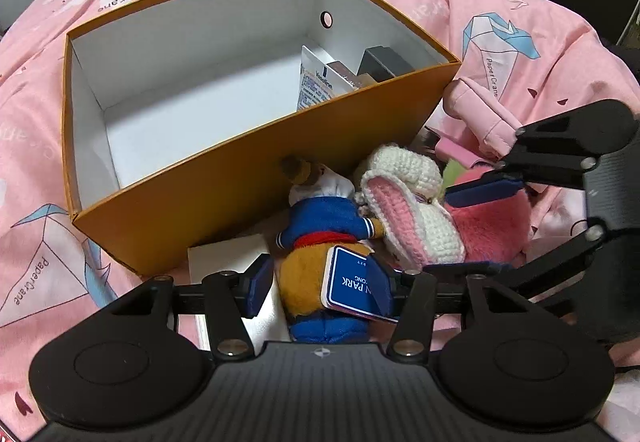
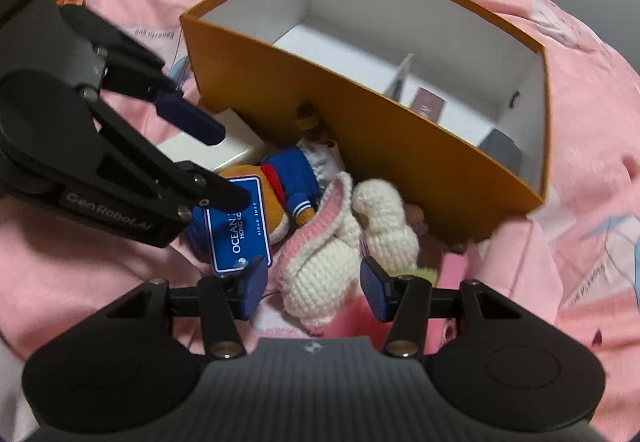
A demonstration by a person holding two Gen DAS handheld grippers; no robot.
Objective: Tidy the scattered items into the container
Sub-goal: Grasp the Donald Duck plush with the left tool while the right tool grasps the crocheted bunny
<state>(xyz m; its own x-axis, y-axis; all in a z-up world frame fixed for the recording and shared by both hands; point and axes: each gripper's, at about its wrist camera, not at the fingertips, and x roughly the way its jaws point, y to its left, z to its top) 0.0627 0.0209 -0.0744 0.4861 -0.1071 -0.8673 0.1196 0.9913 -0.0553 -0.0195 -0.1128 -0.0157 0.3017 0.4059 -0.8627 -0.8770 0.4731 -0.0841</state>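
Pink bedding (image 1: 500, 22) printed with paper cranes and clouds covers the whole surface, rumpled into folds; dark furniture shows dimly beyond it. An orange box (image 1: 224, 166) with a white lining sits on it, its long axis slanting across both views, a few small packages in one end. Just outside its near wall lies a plush bear (image 1: 320, 226) in a blue sailor top, head toward the box, body running back between the parted pads of the left gripper (image 1: 324, 282). Beside it, the right gripper (image 2: 312, 282) stands open around a crocheted white-and-pink toy (image 2: 320, 274).
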